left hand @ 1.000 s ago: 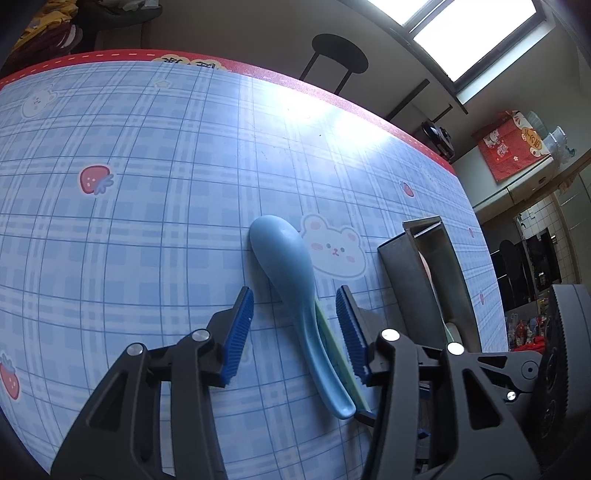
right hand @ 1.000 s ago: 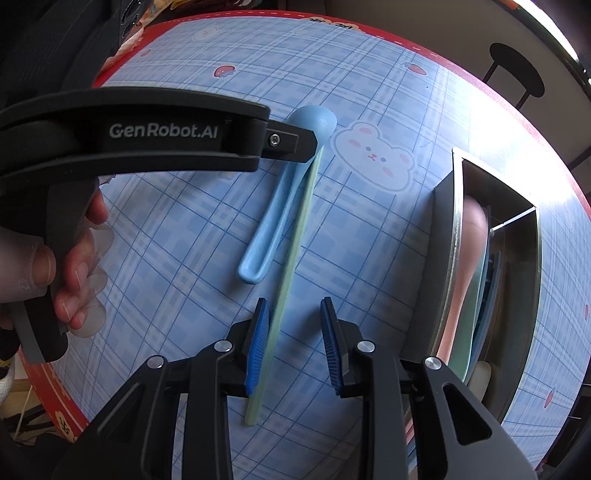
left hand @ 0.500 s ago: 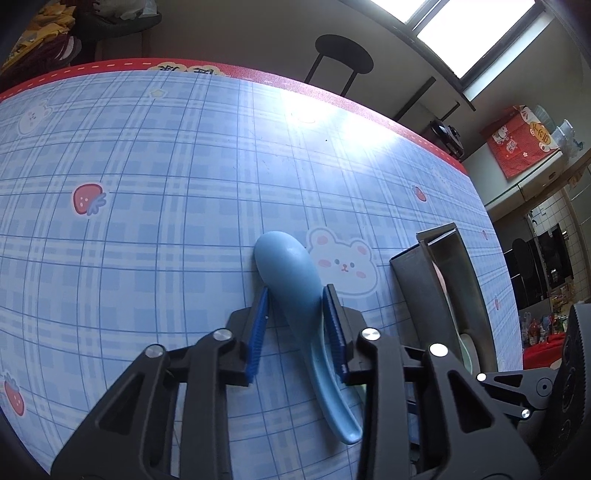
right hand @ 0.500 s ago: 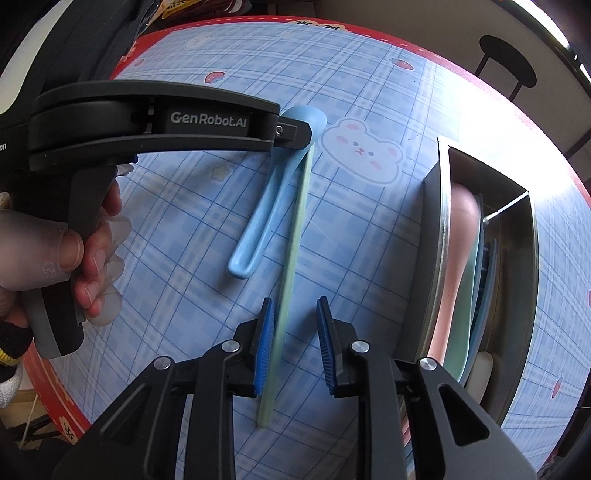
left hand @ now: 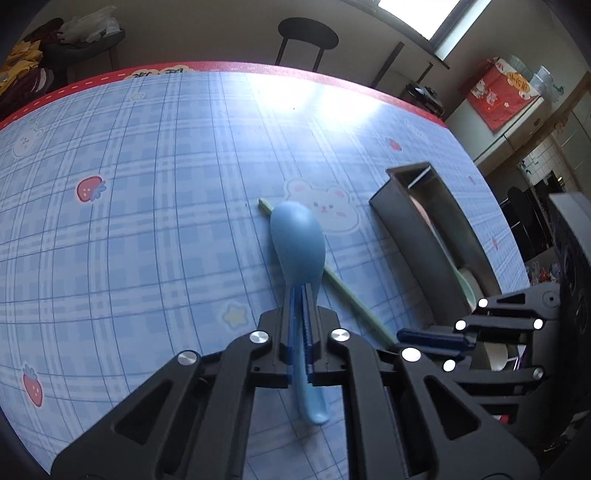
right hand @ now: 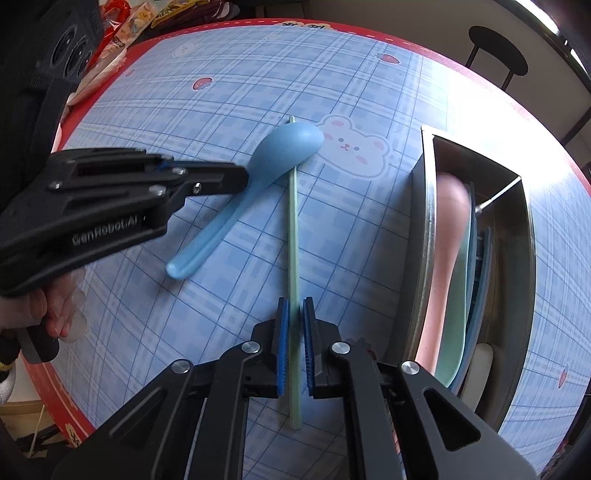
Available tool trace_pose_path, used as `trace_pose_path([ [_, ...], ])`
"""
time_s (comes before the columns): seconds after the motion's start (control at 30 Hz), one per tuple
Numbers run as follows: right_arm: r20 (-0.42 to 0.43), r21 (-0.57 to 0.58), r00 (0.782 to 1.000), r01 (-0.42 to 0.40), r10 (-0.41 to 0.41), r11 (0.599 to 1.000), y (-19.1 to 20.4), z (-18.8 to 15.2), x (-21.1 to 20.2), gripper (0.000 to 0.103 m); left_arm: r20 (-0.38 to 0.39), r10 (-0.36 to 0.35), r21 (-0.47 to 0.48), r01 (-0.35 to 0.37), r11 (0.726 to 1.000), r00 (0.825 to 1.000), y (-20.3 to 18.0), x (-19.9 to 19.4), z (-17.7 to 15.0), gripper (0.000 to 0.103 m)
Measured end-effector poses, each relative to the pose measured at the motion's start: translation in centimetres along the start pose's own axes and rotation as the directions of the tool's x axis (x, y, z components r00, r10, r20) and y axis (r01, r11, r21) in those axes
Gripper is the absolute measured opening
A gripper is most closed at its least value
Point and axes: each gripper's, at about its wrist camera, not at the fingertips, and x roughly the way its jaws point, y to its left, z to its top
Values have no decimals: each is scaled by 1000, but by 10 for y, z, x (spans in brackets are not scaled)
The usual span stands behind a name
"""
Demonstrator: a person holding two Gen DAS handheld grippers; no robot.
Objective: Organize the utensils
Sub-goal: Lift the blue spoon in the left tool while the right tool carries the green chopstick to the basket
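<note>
My left gripper (left hand: 300, 295) is shut on the neck of a light blue spoon (left hand: 297, 240), which also shows in the right wrist view (right hand: 284, 149), tilted with its handle end down near the table. My right gripper (right hand: 294, 308) has its jaws closed around a pale green chopstick (right hand: 293, 229) that lies on the blue checked tablecloth; the stick also shows in the left wrist view (left hand: 351, 295). A grey metal utensil box (right hand: 424, 221) stands to the right and holds pink, green and blue utensils.
The tablecloth has a red border (right hand: 406, 40) at the table's edge. A black stool (left hand: 308, 35) stands beyond the far edge. Snack packets (right hand: 122, 33) lie at the far left of the table in the right wrist view.
My left gripper has closed on the spoon's neck and lifted it off the chopstick. My right gripper has narrowed onto the chopstick.
</note>
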Motion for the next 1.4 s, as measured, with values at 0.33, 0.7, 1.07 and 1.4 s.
trace_pose_path([
  [0.33,3,22,1000,-11,11,1000,-1,-7,-5,7,-10,-11,-26,11,1000,1000,5,0,-23,13],
  [0.7,0,23,1000,-20,20,1000,-3,-6,-6,7,26,-38,3,38,999,999,7,4,3,32],
  [1.07,0,23,1000,-24,24,999,-4,-6,-6,7,8,-88,9,88,996,996,3,14,18,27],
  [1.4,4,26,1000,-28,28,999,-5,-7,-7,7,-35,-105,73,107,992,994,-11,10,-11,19],
])
